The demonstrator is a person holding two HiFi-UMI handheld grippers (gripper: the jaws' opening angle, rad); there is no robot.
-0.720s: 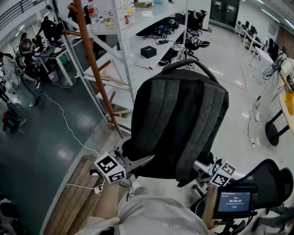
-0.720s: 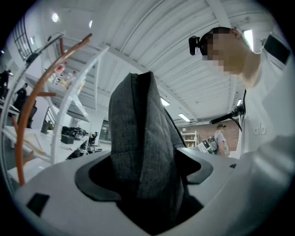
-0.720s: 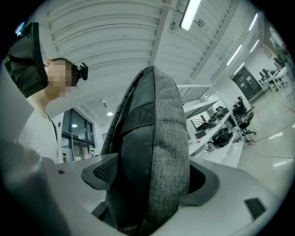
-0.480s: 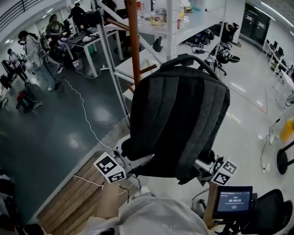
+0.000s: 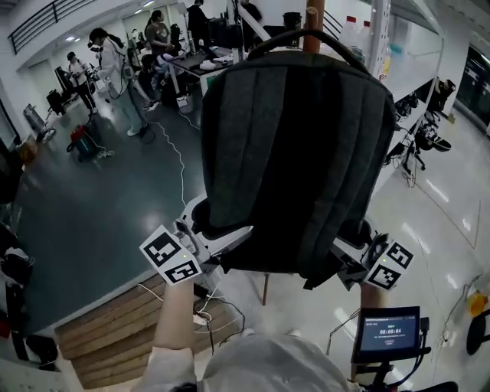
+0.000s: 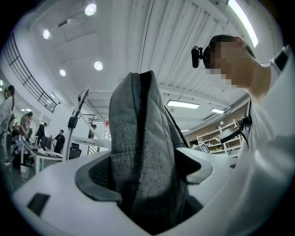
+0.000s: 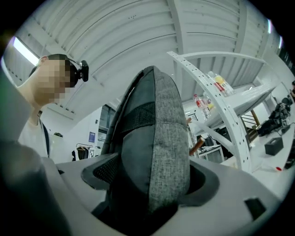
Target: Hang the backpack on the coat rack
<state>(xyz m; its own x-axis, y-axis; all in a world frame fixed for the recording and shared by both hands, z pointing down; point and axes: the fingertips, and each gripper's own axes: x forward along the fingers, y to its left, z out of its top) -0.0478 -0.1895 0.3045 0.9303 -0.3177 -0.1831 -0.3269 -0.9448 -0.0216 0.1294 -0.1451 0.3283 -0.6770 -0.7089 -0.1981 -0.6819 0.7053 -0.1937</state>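
Note:
A dark grey backpack [image 5: 298, 153] is held upright in front of me, its top handle [image 5: 306, 37] level with the brown coat rack pole [image 5: 311, 15] directly behind it. The pole's lower part [image 5: 266, 289] shows under the bag. My left gripper [image 5: 222, 241] is shut on the bag's lower left corner, my right gripper [image 5: 344, 260] on its lower right corner. In the left gripper view the backpack [image 6: 143, 152] fills the gap between the pads of the left gripper [image 6: 145, 177]. The right gripper view shows the backpack [image 7: 154, 152] wedged likewise in the right gripper [image 7: 152, 177].
White metal shelving [image 5: 379, 38] stands behind the pole at the right. Several people [image 5: 115, 53] work at desks at the back left. A wooden platform [image 5: 115, 329] and a white cable [image 5: 180, 164] lie on the floor. A small screen [image 5: 387, 333] sits at the lower right.
Both grippers have lifted the backpack higher and carried it toward the brown pole. The pole, earlier off to the bag's left, now stands right behind its handle.

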